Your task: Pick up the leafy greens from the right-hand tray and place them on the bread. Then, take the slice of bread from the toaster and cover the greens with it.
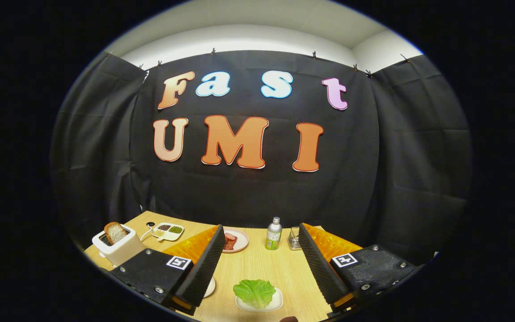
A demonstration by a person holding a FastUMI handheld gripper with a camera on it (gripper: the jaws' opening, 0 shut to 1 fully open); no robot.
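Fingers (313, 264) of the gripper (259, 264) stand wide apart and hold nothing, touching no object on the desk (280, 268). Between them, close to the near edge of the desk, the leafy greens (254, 292) lie on a small white tray (276, 304). Judged from this arrangement, the first step is in hand: the greens are not yet picked up. A second pale dish (210, 287) peeks out beside the left finger; whether it carries the bread cannot be told. At the left edge of the desk a white toaster (121, 246) holds a slice of bread (115, 232) upright in its slot, untouched. Toward the far edge sit a divided condiment dish (167, 231), a pink plate (238, 240) of meat, a small bottle (274, 234) and a wire holder (294, 239). The next move calls for lowering the gripper over the greens and closing lightly on the leaf, since it looks soft and liable to tear or slip.
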